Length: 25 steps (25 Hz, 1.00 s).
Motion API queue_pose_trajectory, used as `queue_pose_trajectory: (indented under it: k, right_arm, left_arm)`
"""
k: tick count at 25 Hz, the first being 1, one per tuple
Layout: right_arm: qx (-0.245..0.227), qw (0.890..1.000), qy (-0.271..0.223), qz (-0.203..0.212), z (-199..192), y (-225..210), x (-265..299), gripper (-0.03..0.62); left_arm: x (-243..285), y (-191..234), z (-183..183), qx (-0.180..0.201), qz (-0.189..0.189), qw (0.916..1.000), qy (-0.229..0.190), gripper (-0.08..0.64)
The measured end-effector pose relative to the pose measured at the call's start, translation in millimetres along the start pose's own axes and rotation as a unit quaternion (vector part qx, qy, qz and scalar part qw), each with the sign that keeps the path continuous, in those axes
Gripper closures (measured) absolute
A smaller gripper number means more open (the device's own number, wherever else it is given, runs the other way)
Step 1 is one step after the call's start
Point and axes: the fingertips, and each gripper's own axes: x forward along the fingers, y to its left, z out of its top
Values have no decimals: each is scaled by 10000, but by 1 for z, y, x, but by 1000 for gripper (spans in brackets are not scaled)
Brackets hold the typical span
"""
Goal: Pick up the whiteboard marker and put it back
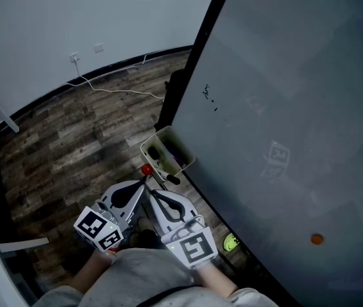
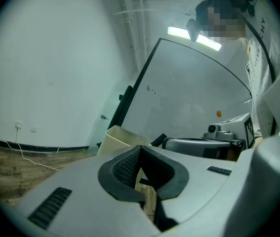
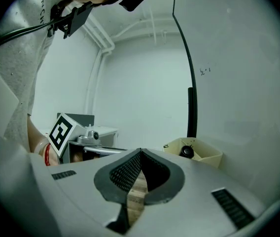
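The left gripper (image 2: 140, 148) and right gripper (image 3: 141, 152), side by side at the head view's lower centre, both have jaws pressed together on nothing. What I take for the whiteboard marker (image 3: 186, 152) lies in the beige tray (image 3: 205, 160) at the whiteboard's (image 1: 284, 107) lower left edge, which fits a marker awaiting pickup as well as one returned; either way, good handling means keeping the closed tips off the tray's thin rim. Only the right gripper view, right of centre, shows that dark round end inside, while the left gripper view shows just the tray's outer wall.
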Motion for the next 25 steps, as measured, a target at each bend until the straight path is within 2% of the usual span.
queue_pose_trajectory:
  k: [13,25]
  right_arm:
    - [-30,9998,-149,114,10,10,-2,572]
    - [19,9995,-322,-29,22,23,-11,572]
  left_arm:
    - [-2,-4,1,43,-135,9999,-9,545]
    - [-19,-13,4,46,-201,9998,-28,545]
